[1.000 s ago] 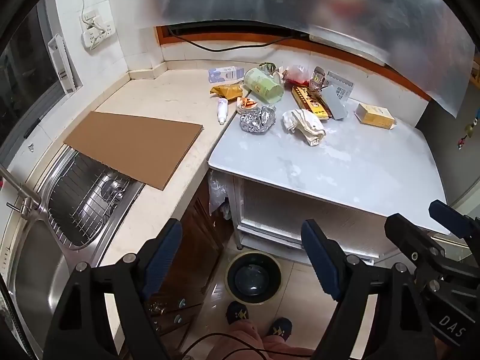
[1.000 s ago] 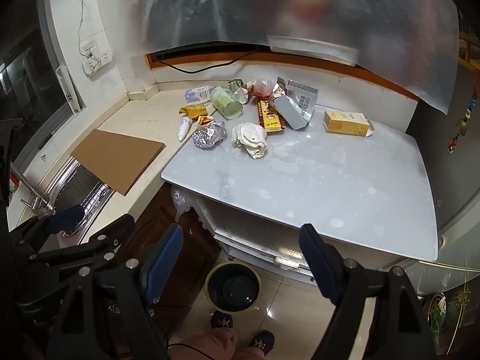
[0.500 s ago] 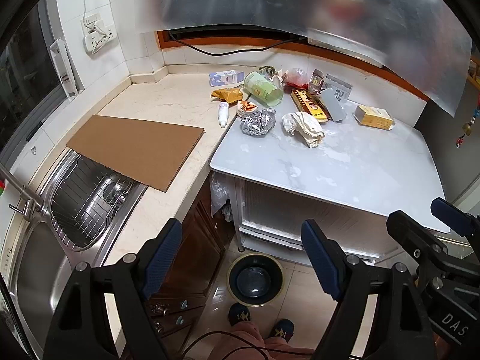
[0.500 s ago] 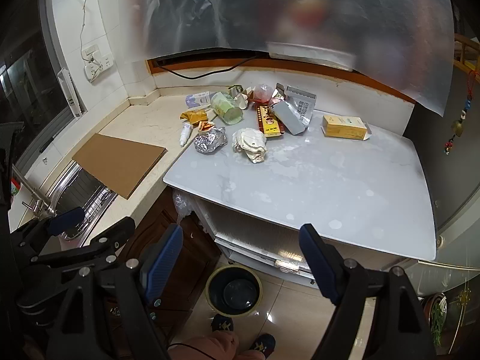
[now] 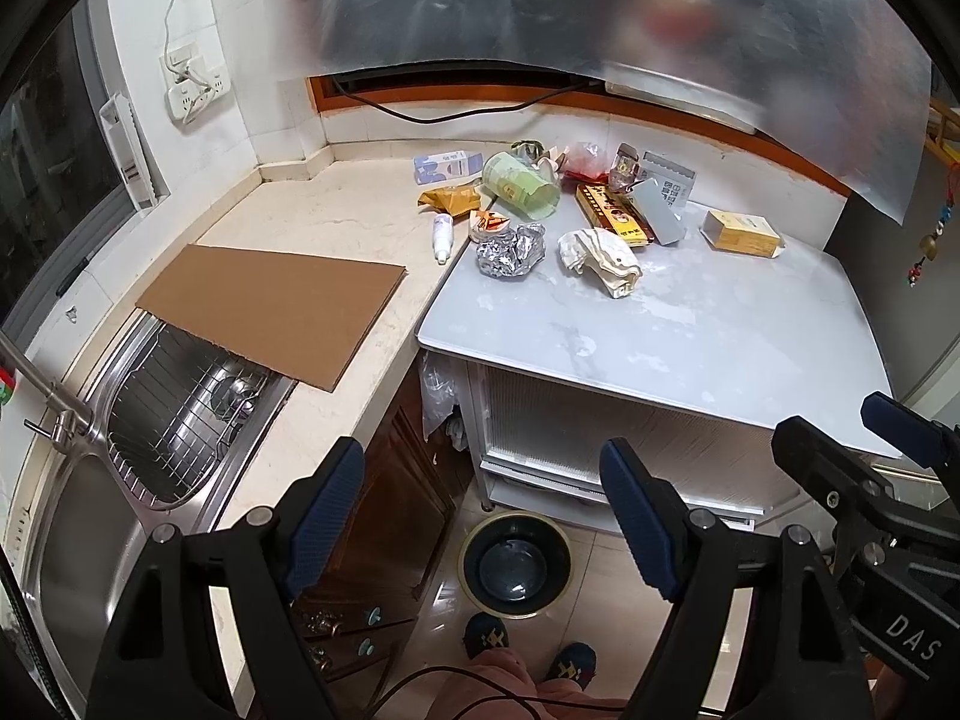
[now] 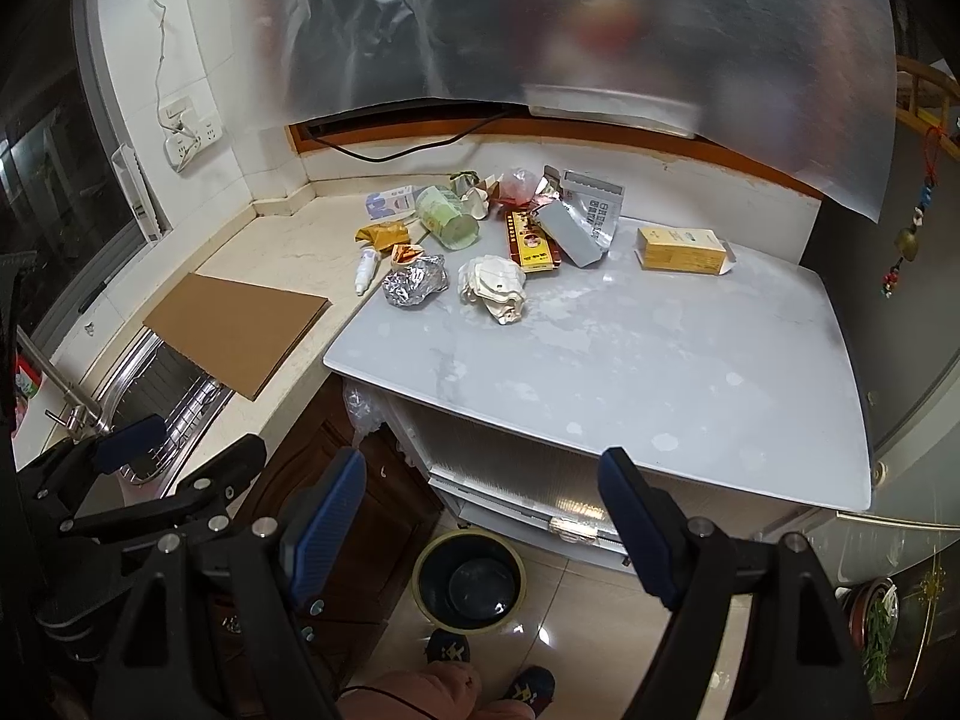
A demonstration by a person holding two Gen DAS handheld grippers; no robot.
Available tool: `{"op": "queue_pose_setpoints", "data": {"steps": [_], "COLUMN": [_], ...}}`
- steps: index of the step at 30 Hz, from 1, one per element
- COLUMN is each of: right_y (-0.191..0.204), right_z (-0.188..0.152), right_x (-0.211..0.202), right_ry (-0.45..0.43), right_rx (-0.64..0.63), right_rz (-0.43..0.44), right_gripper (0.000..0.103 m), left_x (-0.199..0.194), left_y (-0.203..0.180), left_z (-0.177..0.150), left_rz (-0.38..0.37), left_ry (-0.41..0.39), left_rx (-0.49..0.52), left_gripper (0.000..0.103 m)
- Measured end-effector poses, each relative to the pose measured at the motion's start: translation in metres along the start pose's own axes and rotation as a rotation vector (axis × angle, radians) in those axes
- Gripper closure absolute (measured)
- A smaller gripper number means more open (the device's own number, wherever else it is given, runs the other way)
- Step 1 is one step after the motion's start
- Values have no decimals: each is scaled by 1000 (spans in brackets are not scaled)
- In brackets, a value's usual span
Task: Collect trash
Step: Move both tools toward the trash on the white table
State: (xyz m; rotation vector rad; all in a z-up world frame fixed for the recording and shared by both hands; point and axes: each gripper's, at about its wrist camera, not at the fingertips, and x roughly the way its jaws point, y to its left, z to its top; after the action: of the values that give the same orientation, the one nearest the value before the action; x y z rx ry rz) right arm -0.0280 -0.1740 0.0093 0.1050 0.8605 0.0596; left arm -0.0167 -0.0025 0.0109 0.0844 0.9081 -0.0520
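Trash, uncollected: foil ball (image 5: 511, 252), crumpled paper (image 5: 600, 261), green cup (image 5: 521, 185), yellow box (image 5: 743, 232), wrappers, all at the table (image 5: 690, 336) far edge. Bin (image 5: 516, 564) on floor below, seemingly empty. Left tongs (image 5: 480, 516) and right tongs (image 6: 480, 522) apart, holding nothing. Progress: none visible.

Both views have tipped slightly upward: the crumpled silver foil ball (image 5: 511, 251) and the round dark bin (image 5: 516, 564) on the floor sit a little lower against the open jaws than before.
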Motion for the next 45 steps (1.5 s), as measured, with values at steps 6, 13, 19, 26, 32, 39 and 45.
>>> {"op": "queue_pose_setpoints", "data": {"steps": [6,13,19,26,32,39,45], "right_y": [0,-4,-6,-9,-12,-14,-12], "right_z": [-1,-3,-5,-7,-6,-5,2], "right_x": [0,1,2,1,-1,-1,5], "right_ry": [1,5,10,4,4,7,10], "right_rx": [0,0,2,10,12,21,32], "right_rz": [0,0,0,-5,-9,-13,-18], "right_gripper": [23,23,24,24,24,24,24], "left_x": [-1,-1,-2,-4,-4,-1,7], "left_y": [1,-3,-3,-6,-10,-12,-8], "left_z": [-1,-3,-4,-7,-6,-2,6], "left_rz": [1,7,7,6,0,-12,-23], "left_ry": [-1,4,5,0,-4,-4,1], "left_rx": [1,4,8,22,30,37,47], "left_gripper": [24,24,24,24,24,24,24]}}
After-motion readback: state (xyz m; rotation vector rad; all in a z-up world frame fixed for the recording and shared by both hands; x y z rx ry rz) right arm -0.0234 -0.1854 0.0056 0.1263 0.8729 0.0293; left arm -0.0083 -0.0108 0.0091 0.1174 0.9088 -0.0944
